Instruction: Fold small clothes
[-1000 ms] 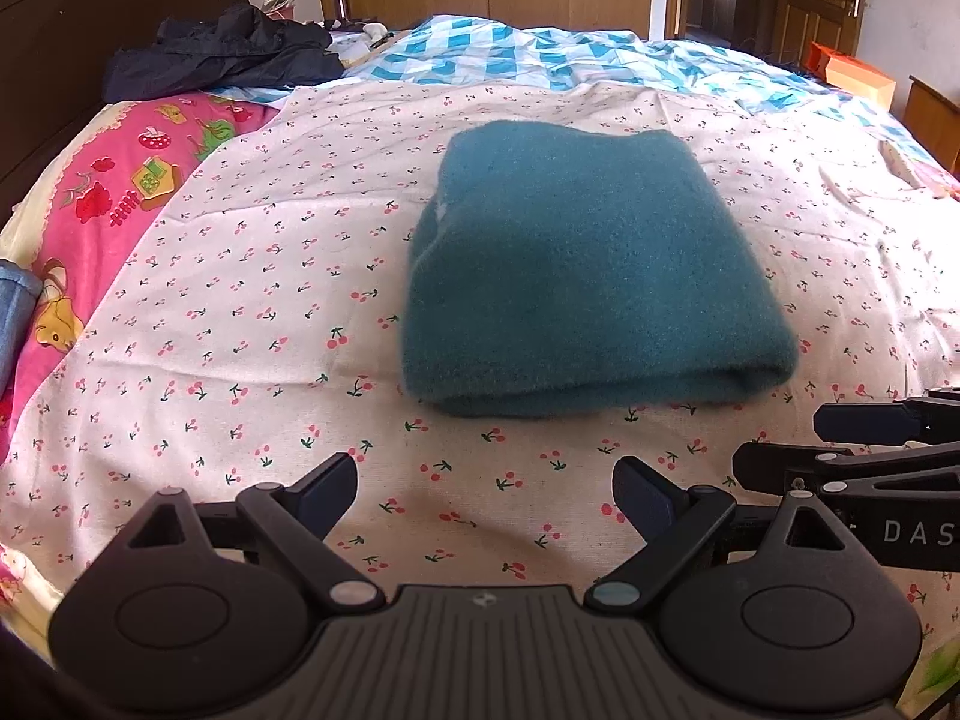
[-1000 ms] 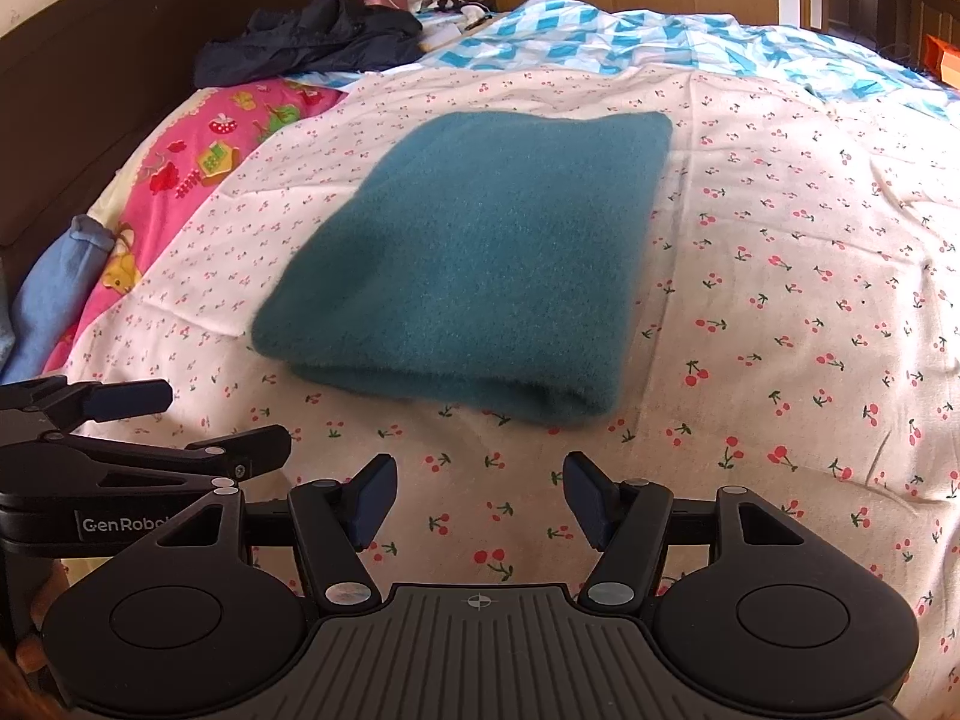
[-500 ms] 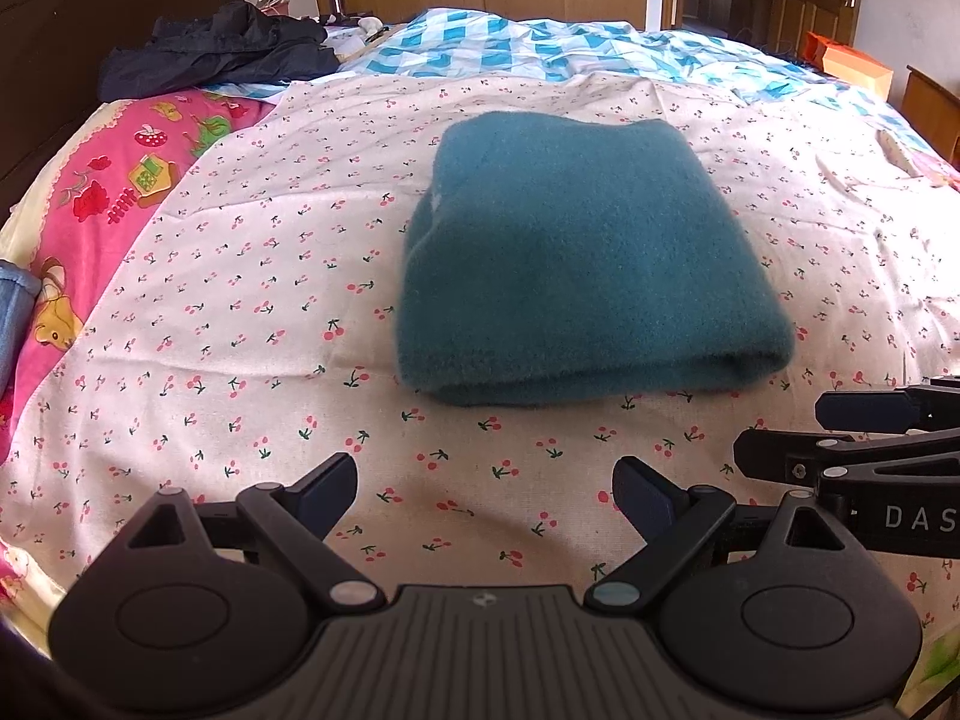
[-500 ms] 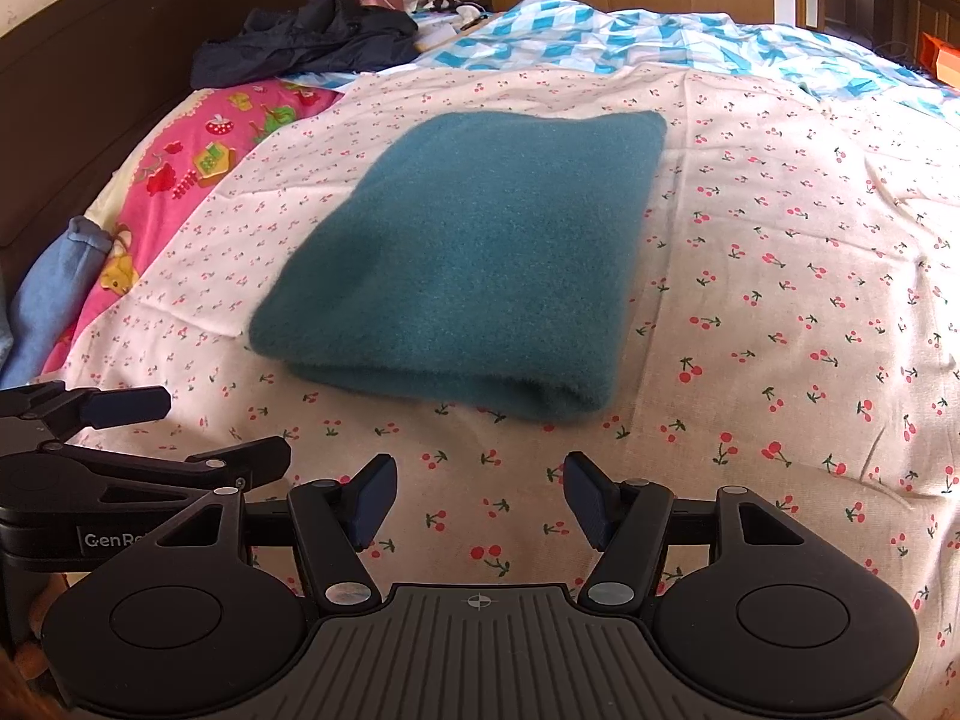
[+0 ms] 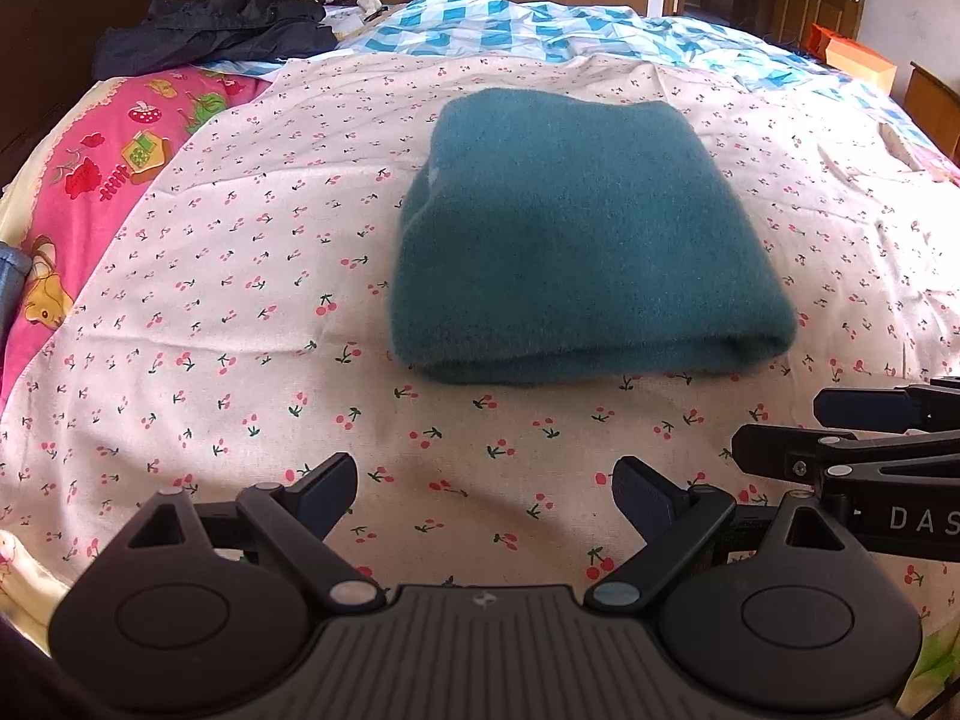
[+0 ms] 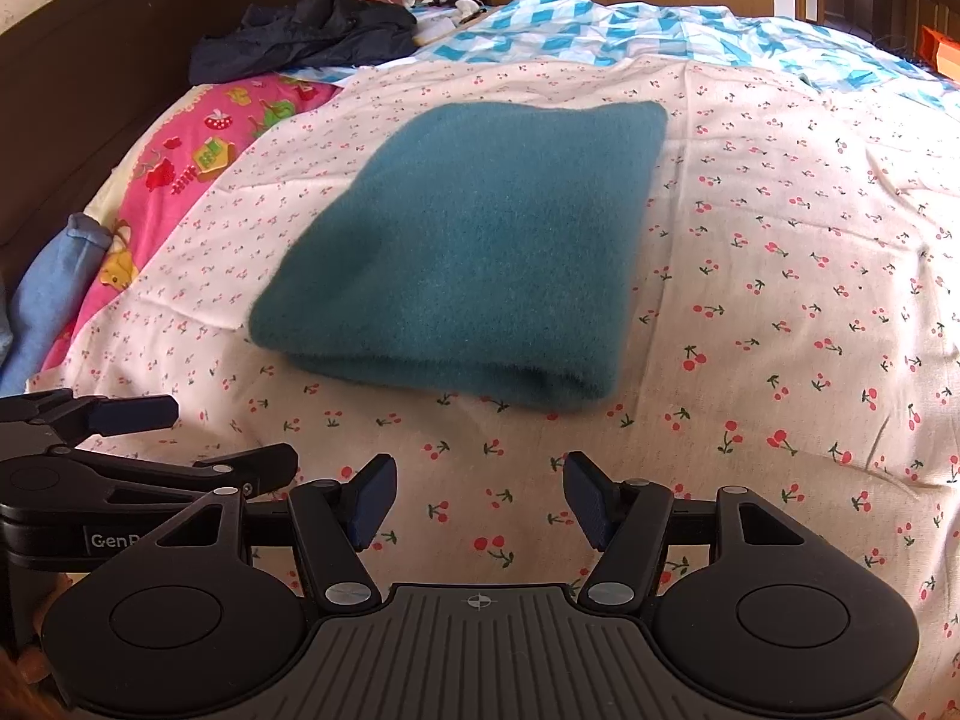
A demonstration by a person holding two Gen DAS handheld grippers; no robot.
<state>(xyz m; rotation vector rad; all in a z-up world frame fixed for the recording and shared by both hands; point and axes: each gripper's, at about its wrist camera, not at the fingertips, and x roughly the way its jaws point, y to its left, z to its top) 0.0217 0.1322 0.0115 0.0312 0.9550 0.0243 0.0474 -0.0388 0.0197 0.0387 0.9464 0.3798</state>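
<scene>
- The teal garment point(image 5: 576, 240) lies folded into a thick rectangle on the cherry-print sheet point(image 5: 240, 360), near the middle of the bed; its rounded fold edge faces both cameras.
- The left gripper point(image 5: 486, 495) has its jaws spread wide, nothing between them, and is poised over bare sheet just short of the garment.
- The right gripper point(image 6: 480, 501) is likewise parted and empty, beside the left one and clear of the cloth.
- Judgement: the fold appears complete or nearly so. If a further fold is intended, each gripper should take a near corner through all layers and carry both across evenly, so the stack does not skew.
- The layer count and the type of garment cannot be made out; the far edge is out of view behind the bulk.
- A pale mark on the garment's left side is too blurred to identify.
- The dark clothing point(image 6: 300, 39) and the blue item point(image 6: 48, 306) at the bed's edge are partly cut off.
</scene>
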